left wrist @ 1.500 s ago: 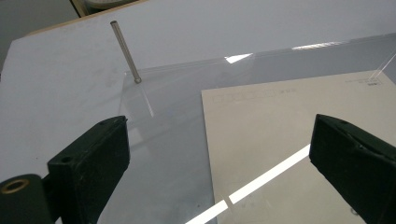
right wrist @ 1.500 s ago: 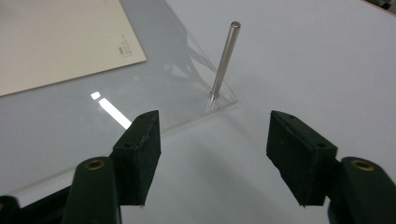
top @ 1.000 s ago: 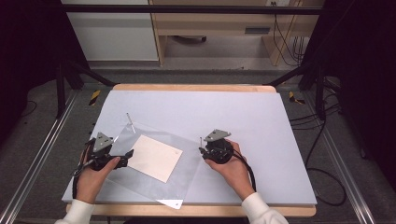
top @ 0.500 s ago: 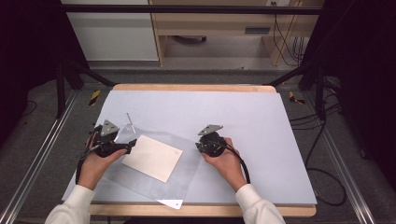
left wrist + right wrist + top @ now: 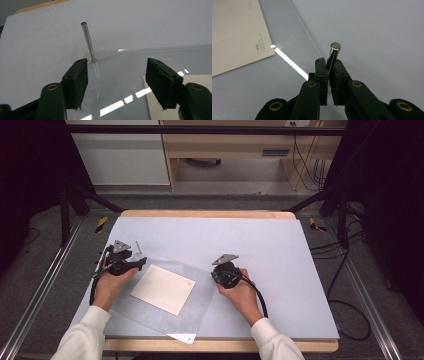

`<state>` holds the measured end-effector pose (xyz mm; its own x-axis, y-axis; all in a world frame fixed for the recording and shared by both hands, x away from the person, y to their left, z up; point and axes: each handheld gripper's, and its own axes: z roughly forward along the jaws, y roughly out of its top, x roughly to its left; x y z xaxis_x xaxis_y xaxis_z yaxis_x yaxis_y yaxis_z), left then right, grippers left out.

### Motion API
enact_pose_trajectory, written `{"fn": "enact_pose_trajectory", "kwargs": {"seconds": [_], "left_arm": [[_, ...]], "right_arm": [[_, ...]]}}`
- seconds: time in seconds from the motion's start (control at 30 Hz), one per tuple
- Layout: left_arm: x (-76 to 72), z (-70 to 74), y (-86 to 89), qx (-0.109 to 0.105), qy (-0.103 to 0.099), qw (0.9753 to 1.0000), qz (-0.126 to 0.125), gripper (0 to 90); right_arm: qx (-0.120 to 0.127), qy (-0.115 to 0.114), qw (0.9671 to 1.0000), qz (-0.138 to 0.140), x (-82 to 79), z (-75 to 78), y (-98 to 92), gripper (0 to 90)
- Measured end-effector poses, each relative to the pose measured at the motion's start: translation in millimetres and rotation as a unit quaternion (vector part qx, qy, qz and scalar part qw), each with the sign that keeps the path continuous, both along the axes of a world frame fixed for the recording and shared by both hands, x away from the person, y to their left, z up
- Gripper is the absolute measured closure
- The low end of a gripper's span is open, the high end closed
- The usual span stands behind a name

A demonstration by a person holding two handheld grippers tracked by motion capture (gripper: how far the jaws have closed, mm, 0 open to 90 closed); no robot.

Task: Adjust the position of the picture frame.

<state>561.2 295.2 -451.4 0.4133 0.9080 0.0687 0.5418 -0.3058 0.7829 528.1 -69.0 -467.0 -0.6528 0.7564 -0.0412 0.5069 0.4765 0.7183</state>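
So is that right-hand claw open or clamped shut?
Shut. In the right gripper view the right claw has its two black jaws pressed against a metal pin, which sticks up between them.

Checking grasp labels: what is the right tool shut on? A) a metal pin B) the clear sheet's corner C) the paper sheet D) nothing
A: in the right gripper view the right tool has its jaws closed on a metal pin, beside the clear sheet.
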Motion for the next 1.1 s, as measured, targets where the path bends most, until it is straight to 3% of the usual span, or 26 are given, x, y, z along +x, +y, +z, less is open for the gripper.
{"fn": "enact_pose_trajectory", "kwargs": {"seconds": [0.3,0.67,1.1], "left_arm": [[28.6,-13.7,4.2,-0.022,-0.011,0.9992,0.033,56.0],[42.5,-22.9,1.6,0.008,-0.012,0.9993,0.036,70.0],[49.6,-16.0,-0.1,0.011,-0.006,0.9993,0.036,80.6]], "right_arm": [[0.005,0.003,1.0,0.0,0.5,-0.2,-1.1,85.3],[0.005,0.006,1.0,0.003,0.9,0.5,-1.5,85.3],[0.004,0.008,1.0,0.003,0.6,0.9,-1.6,85.3]]}}
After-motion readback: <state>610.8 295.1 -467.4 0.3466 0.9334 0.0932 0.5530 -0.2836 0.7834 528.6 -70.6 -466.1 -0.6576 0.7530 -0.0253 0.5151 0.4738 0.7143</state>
